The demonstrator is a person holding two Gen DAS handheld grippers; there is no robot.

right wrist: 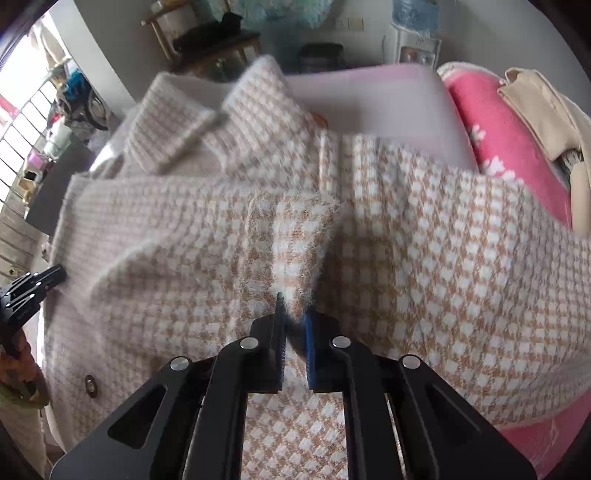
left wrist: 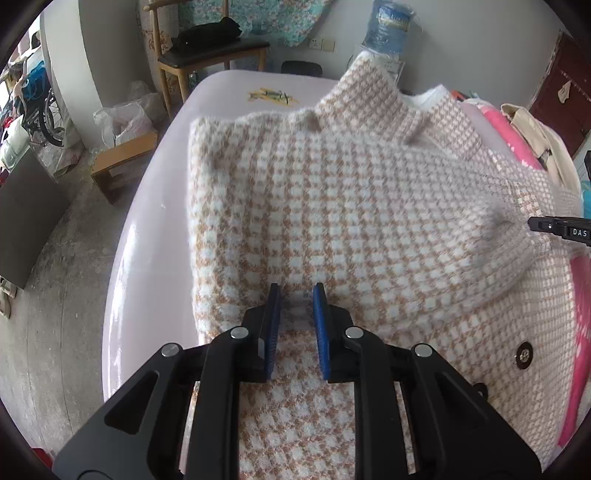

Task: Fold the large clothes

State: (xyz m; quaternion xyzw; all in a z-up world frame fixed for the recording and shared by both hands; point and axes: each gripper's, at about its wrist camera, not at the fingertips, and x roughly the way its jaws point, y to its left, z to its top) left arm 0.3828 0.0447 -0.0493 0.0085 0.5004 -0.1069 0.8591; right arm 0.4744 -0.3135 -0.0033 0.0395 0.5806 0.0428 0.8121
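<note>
A fuzzy tan-and-white checked coat (left wrist: 332,192) lies spread over the pale pink table (left wrist: 155,240), collar at the far end. My left gripper (left wrist: 296,288) hovers over the coat's near left part. Its blue pads stand apart, with only the flat cloth beneath them. In the right wrist view the coat (right wrist: 443,258) has a raised fold pinched between the pads of my right gripper (right wrist: 293,308), which is shut on it. The right gripper's tip (left wrist: 532,225) shows at the coat's right edge. The left gripper (right wrist: 55,275) shows at the far left. A dark button (left wrist: 523,355) sits near the front edge.
A pink blanket (right wrist: 509,140) and a beige garment (right wrist: 546,110) are piled on the table's right side. On the floor to the left are a cardboard box (left wrist: 122,162) and plastic bags. A wooden chair (left wrist: 207,55) and a water bottle (left wrist: 388,29) stand behind the table.
</note>
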